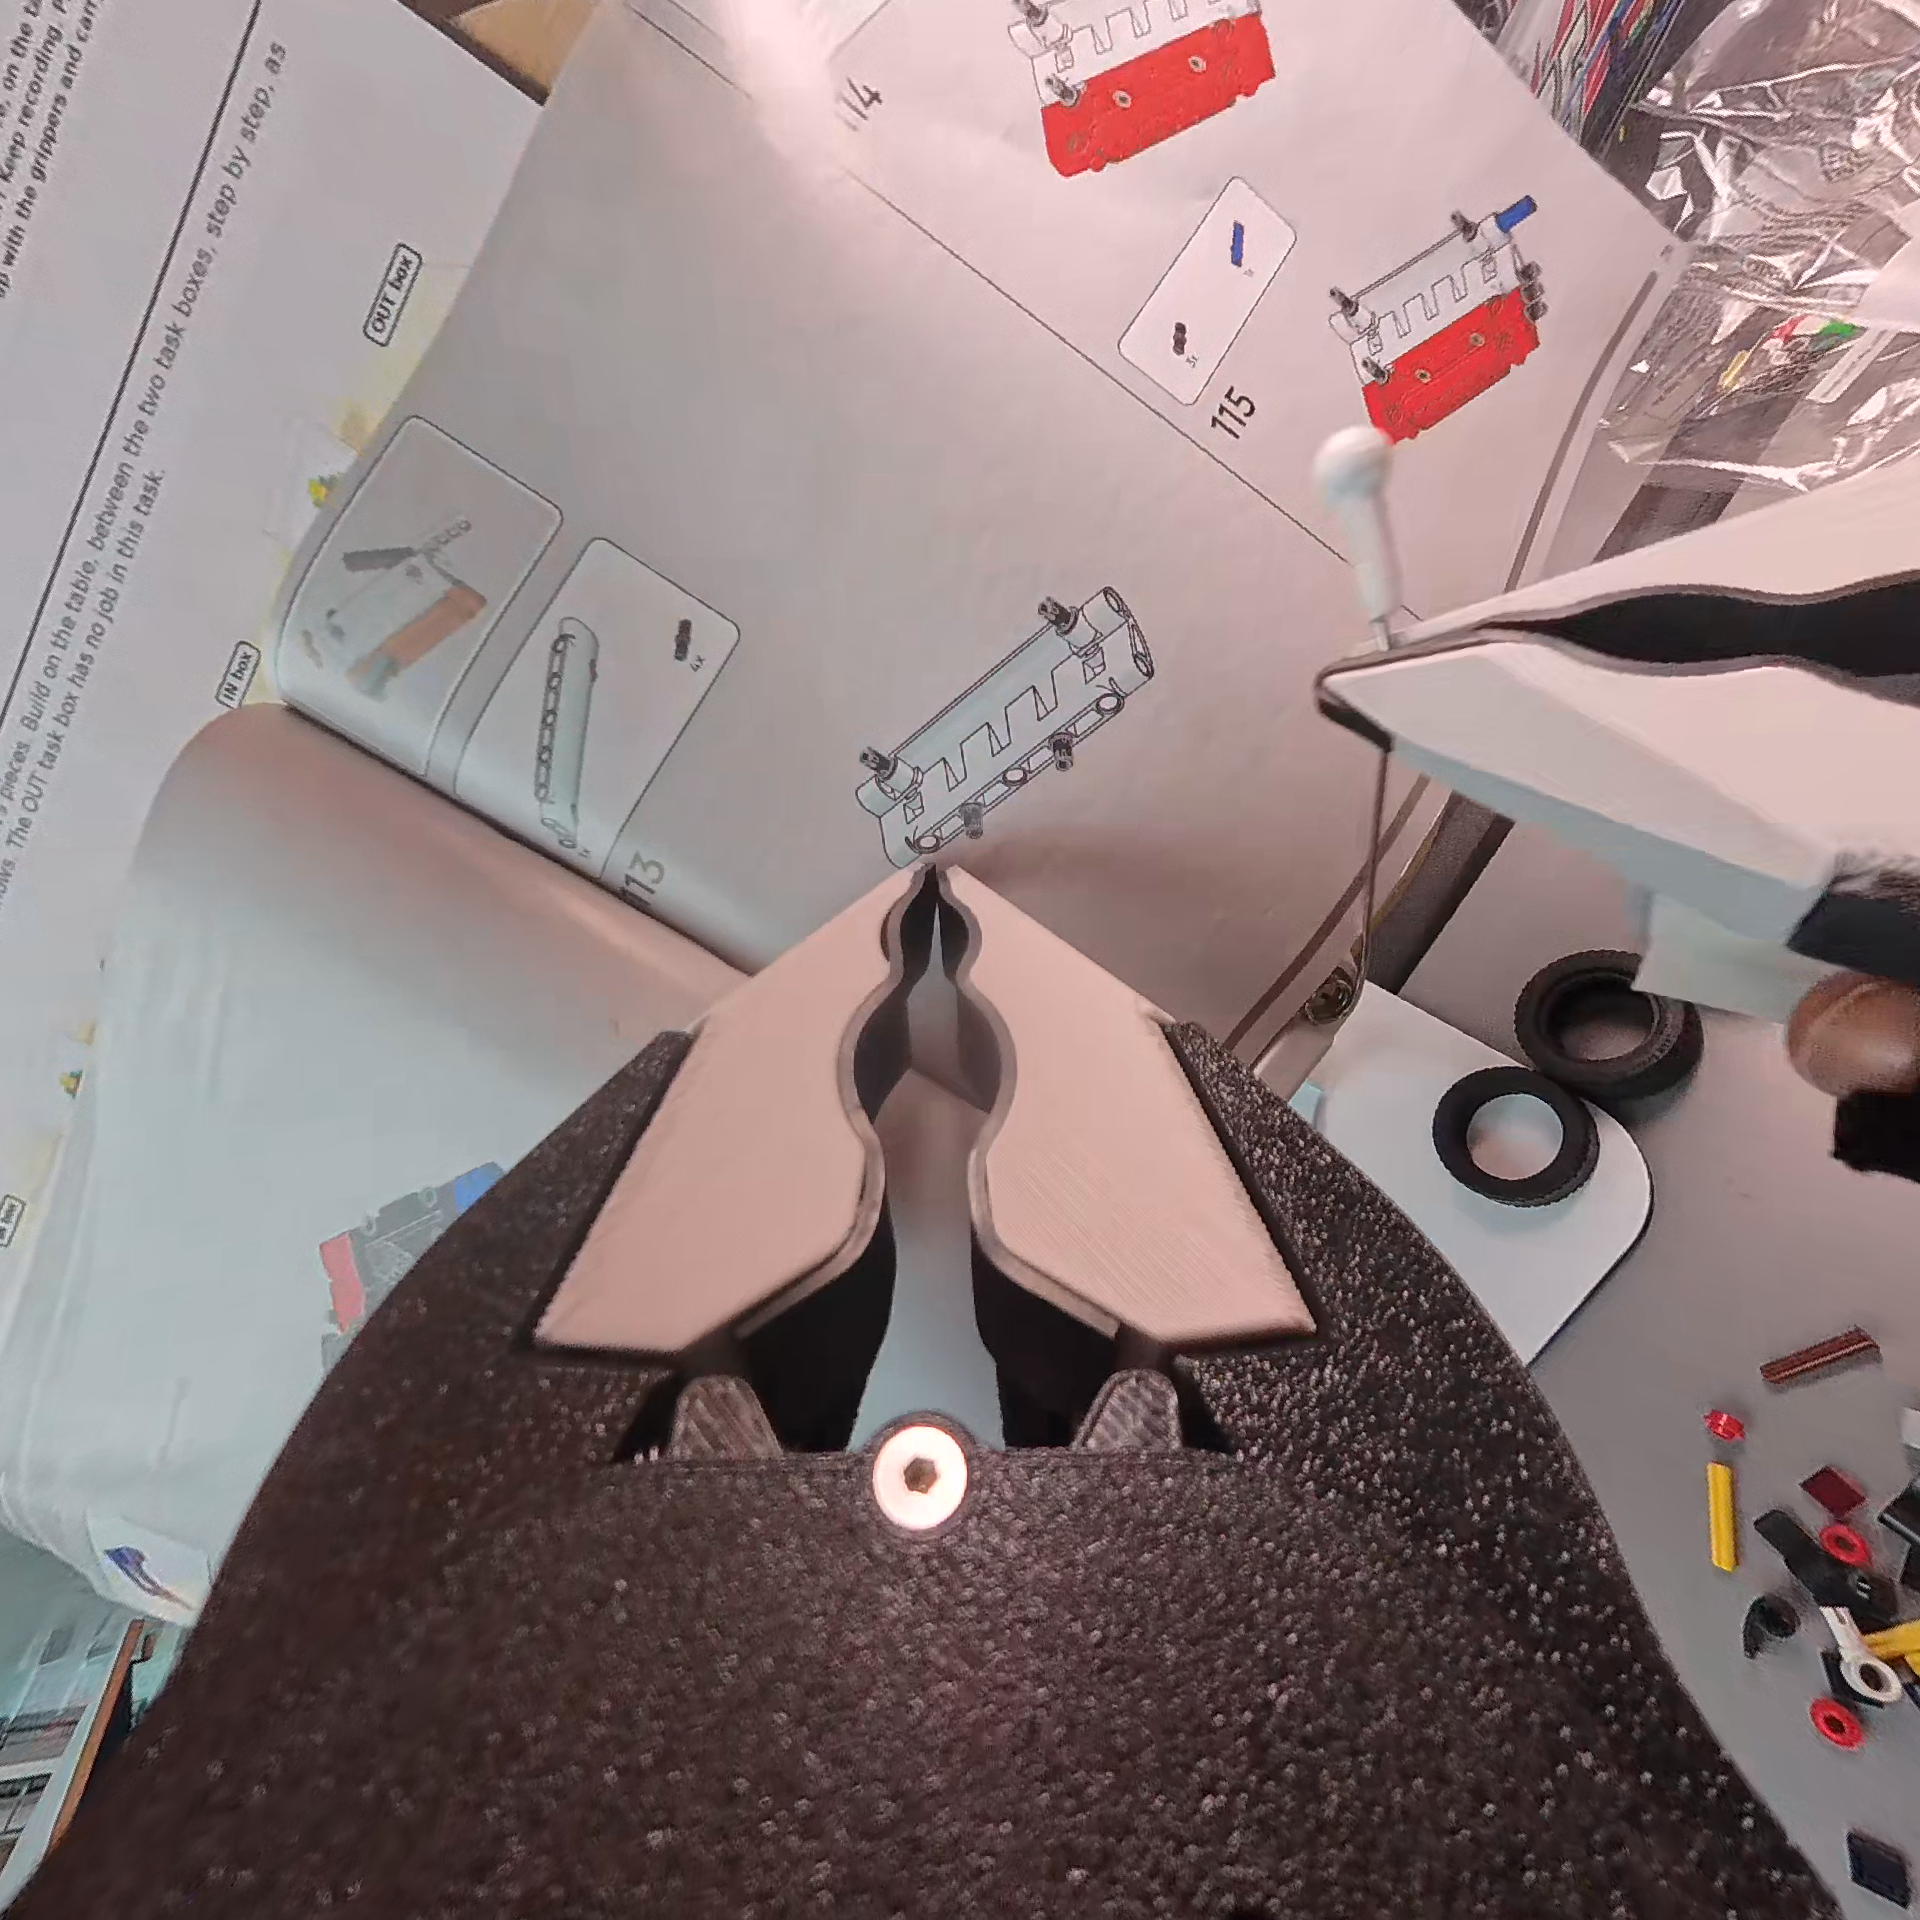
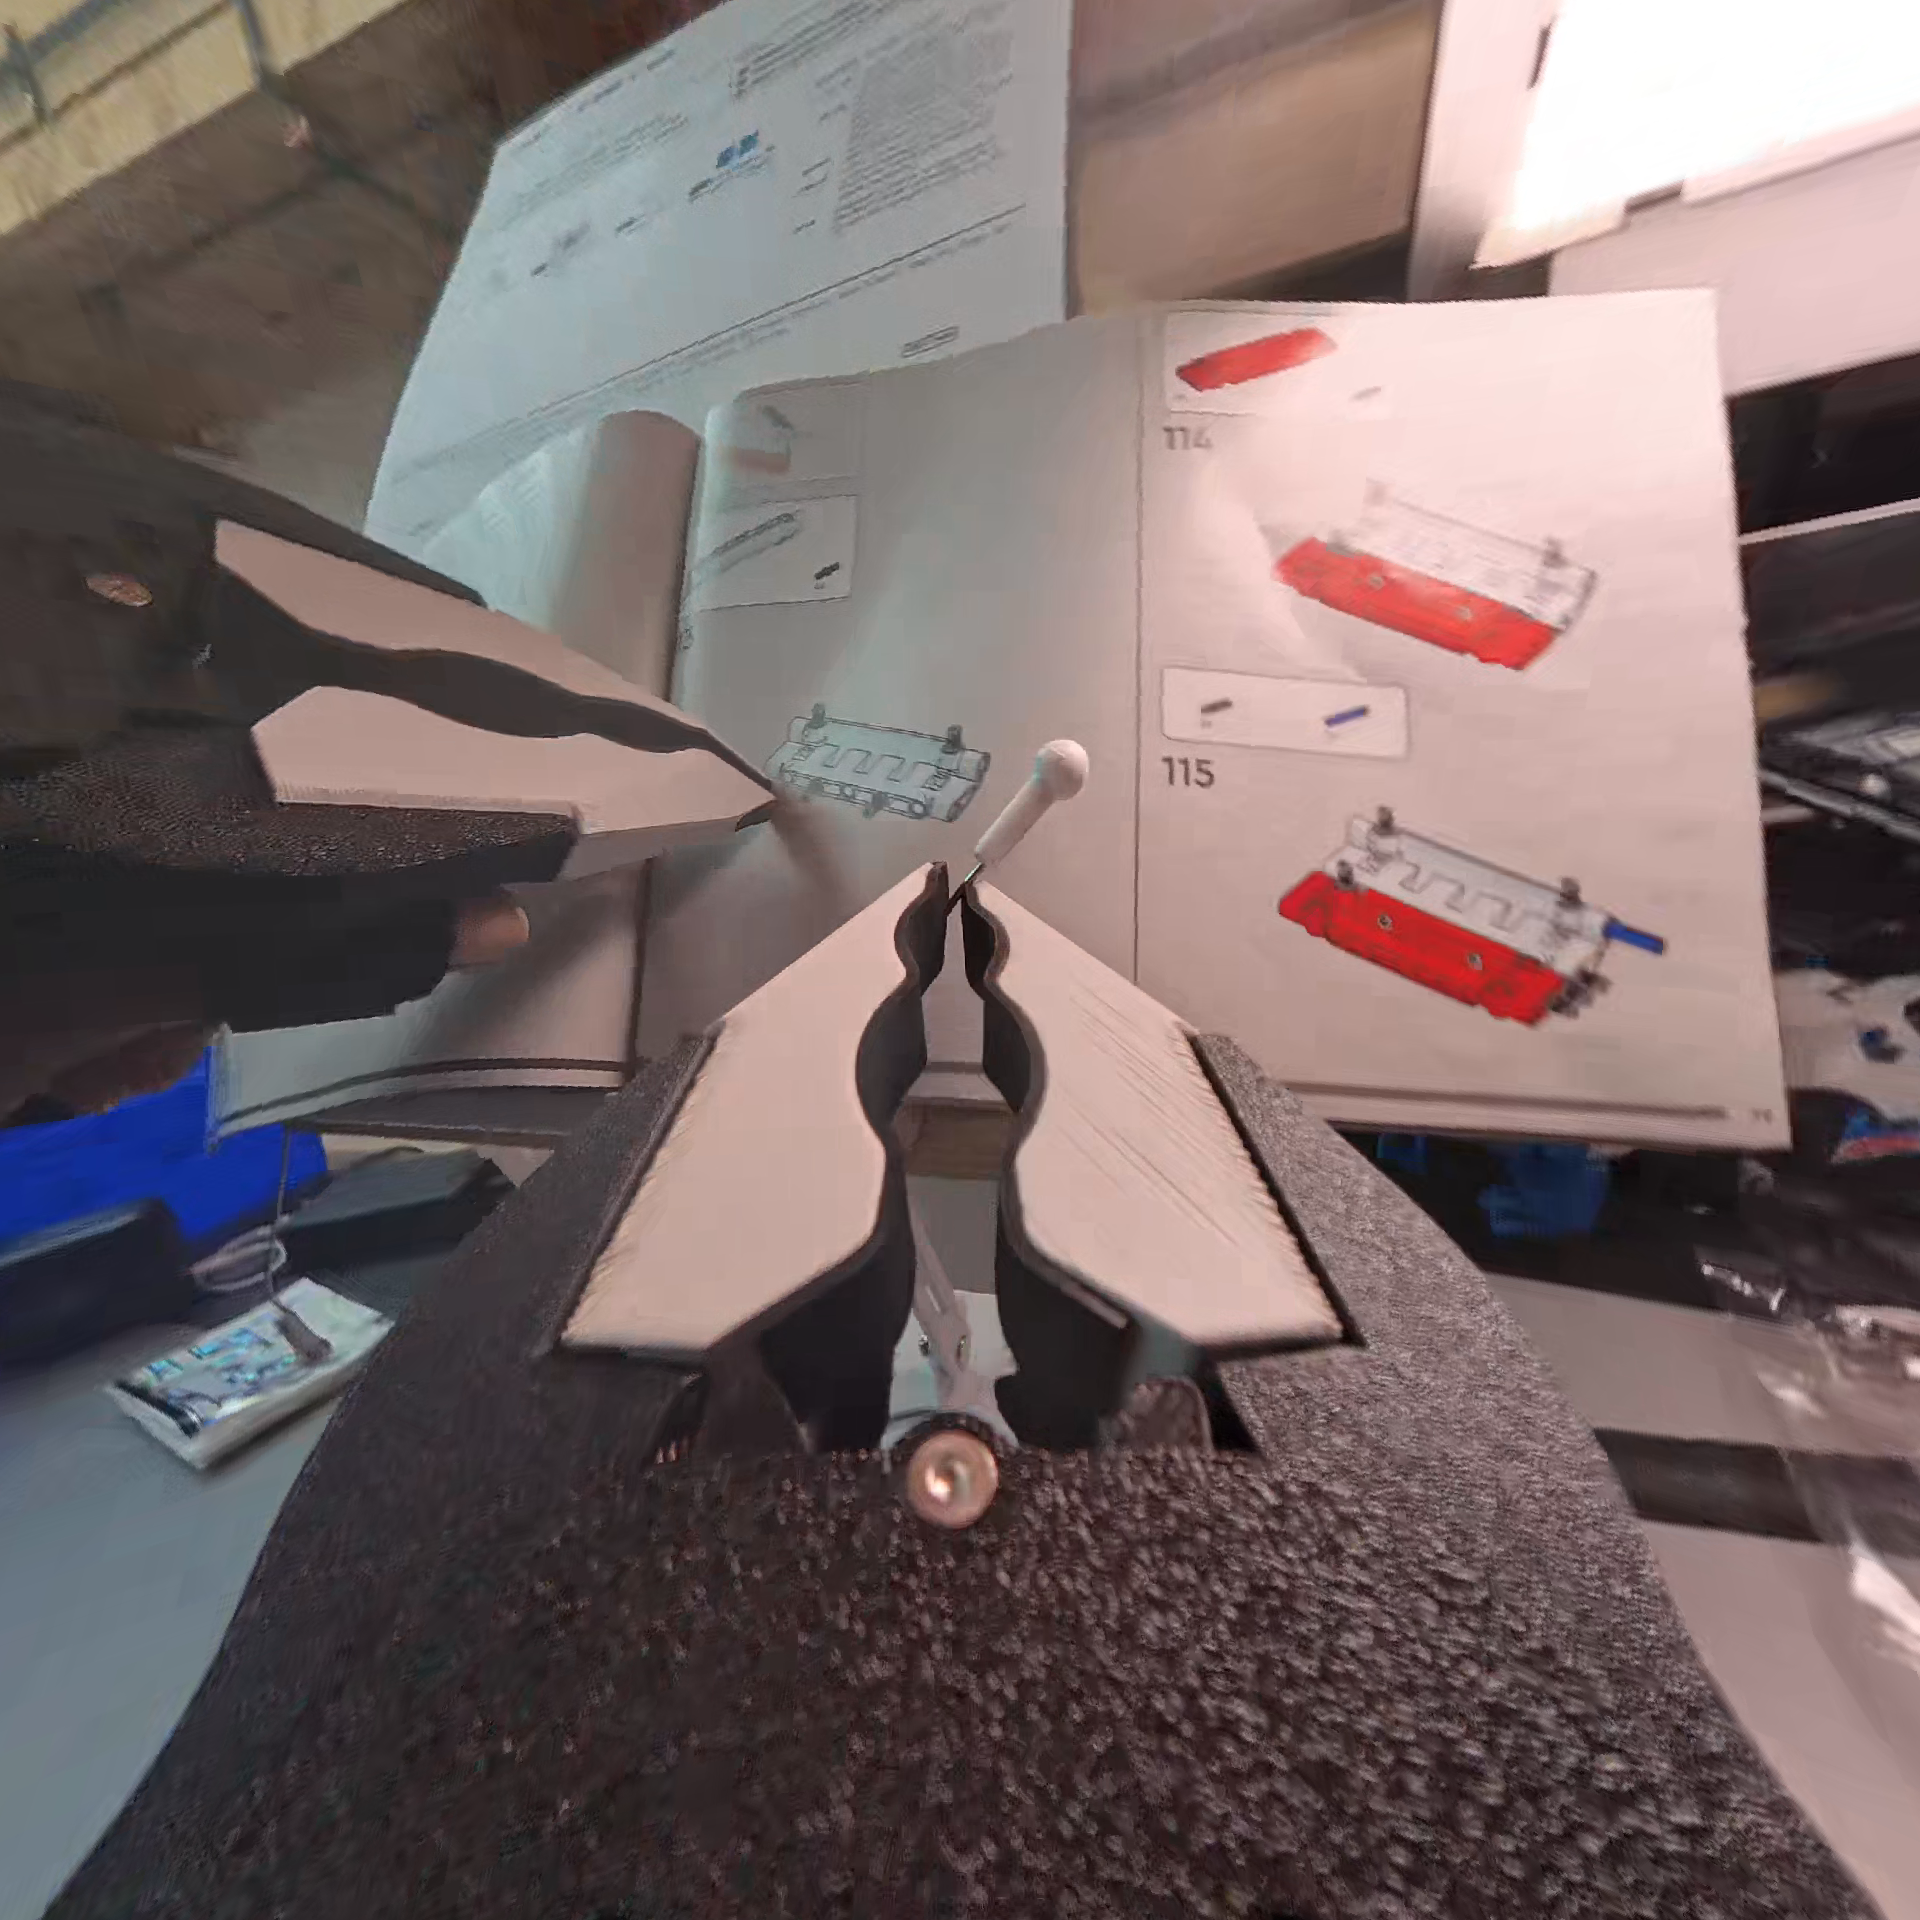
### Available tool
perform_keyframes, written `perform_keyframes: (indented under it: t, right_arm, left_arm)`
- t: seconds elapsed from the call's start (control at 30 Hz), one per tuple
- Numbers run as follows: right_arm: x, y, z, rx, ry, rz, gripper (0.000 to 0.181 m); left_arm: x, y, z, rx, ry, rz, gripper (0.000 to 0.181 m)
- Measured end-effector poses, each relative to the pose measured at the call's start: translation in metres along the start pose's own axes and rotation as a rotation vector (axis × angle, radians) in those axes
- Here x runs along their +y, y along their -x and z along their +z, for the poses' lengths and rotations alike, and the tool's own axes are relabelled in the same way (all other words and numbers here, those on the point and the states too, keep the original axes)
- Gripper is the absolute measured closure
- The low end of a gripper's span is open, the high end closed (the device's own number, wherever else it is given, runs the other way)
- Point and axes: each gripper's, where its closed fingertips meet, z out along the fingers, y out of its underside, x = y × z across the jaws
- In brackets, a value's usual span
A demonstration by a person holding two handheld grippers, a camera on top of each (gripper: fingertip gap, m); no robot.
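Jaws closed: right gripper (image 2: 954, 891) pinches white pin (image 2: 1029, 808); left gripper (image 1: 928, 878) (empty) over booklet (image 1: 831, 468).

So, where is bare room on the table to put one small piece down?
Free: the grey table between the two black tyres and the heap of small pieces. The booklet fills the middle, plastic bags fill the far right corner, and both grippers, left and right, hang over the pages.

booklet (image 1: 935, 468): white, red drawings | tyres (image 1: 1515, 1139): black | pin (image 2: 1029, 805): white | tongs (image 2: 951, 883): beige, black
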Motion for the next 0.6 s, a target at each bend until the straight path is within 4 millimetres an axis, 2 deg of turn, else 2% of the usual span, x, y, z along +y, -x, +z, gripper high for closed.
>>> perform_keyframes:
  t: [0.1,0.2,0.27,0.33,0.43,0.6]
  right_arm:
    - [-0.004,0.022,0.015,-0.096,0.068,-0.251,0.18]
    - [0.002,0.049,0.022,-0.225,0.117,-0.481,0.181]
    - [0.005,0.049,0.026,-0.241,0.137,-0.57,0.181]
    - [0.008,0.051,0.028,-0.284,0.166,-0.587,0.181]
    - [0.01,0.052,0.03,-0.274,0.188,-0.692,0.18]
    - [0.018,0.068,0.028,-0.345,0.227,-0.785,0.181]
  left_arm:
    - [0.0,-0.001,-0.002,0.005,-0.013,0.003,0.181]
    - [0.0,-0.002,-0.003,0.019,-0.032,0.01,0.181]
    - [0.0,-0.004,-0.007,0.029,-0.061,0.034,0.181]
    - [0.002,-0.005,-0.014,0.04,-0.093,0.062,0.178]
    - [0.014,-0.004,-0.03,0.053,-0.113,-0.019,0.17]
    - [0.052,0.002,-0.052,0.062,-0.125,-0.213,0.172]
